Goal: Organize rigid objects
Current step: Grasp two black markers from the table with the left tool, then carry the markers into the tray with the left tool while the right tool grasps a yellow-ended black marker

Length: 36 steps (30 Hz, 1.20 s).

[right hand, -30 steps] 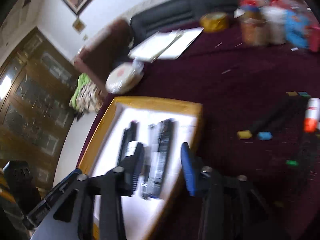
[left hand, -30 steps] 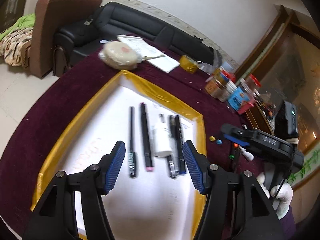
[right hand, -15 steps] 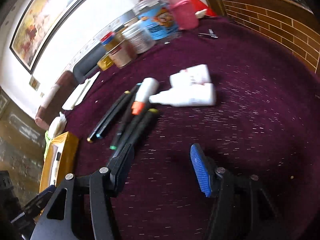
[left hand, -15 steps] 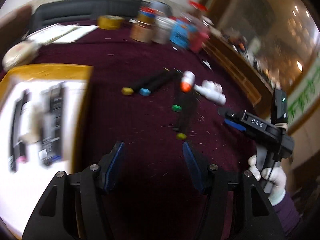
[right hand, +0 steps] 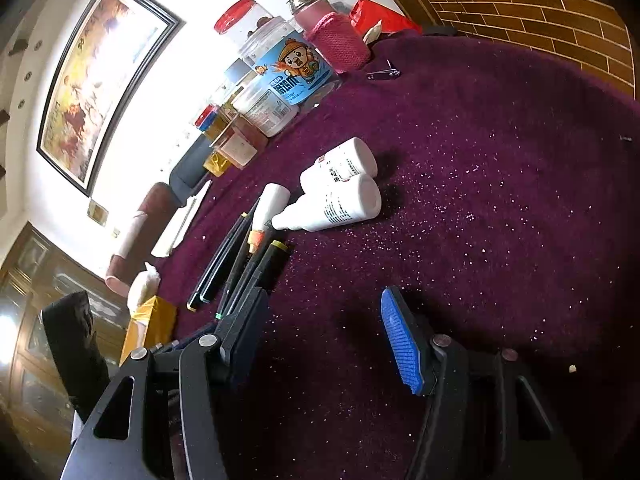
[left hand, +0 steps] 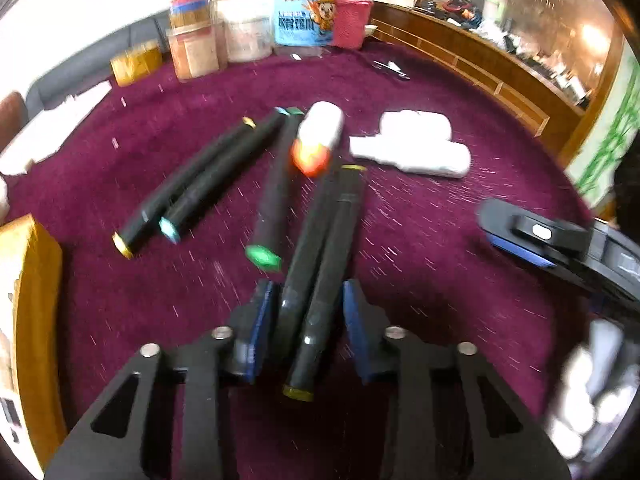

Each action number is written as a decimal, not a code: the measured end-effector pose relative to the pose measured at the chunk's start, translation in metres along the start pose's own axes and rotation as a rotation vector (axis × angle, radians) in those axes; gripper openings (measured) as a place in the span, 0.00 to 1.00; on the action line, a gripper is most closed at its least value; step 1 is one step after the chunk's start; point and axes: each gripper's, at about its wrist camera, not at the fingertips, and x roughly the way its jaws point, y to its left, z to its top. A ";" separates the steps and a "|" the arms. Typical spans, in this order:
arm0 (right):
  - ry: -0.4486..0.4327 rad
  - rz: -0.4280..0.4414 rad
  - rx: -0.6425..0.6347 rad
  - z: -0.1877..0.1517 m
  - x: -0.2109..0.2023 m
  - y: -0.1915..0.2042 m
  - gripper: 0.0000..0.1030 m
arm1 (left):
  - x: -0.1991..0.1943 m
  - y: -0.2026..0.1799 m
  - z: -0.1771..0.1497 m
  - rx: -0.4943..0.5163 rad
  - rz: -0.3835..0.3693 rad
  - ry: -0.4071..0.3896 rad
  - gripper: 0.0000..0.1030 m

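Note:
Several black markers lie on the purple tablecloth [left hand: 440, 240]. My left gripper [left hand: 308, 308] has its blue pads on either side of two black markers with yellow ends [left hand: 320, 264]; the jaws are narrowed around them, contact unclear. A green-ended marker [left hand: 272, 208] and a yellow- and a blue-ended marker [left hand: 192, 188] lie to the left. A white bottle with orange cap [left hand: 318, 136] and two white bottles [left hand: 416, 148] lie beyond. My right gripper [right hand: 324, 328] is open and empty over bare cloth, with the white bottles [right hand: 340, 196] ahead.
The gold-rimmed tray [left hand: 32, 300] is at the left edge. Jars and tubs [left hand: 304, 12] stand at the table's far side, also in the right wrist view [right hand: 288, 76]. A nail clipper [right hand: 384, 74] lies near them. The right gripper shows at the right [left hand: 560, 244].
My left gripper swung from over the tray to the markers and closed in around the two yellow-ended ones. My right gripper moved from the tray to the cloth near the bottles.

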 end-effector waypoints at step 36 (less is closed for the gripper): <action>-0.003 0.010 -0.009 -0.003 0.001 0.002 0.59 | -0.019 -0.005 -0.040 0.060 0.087 -0.029 0.30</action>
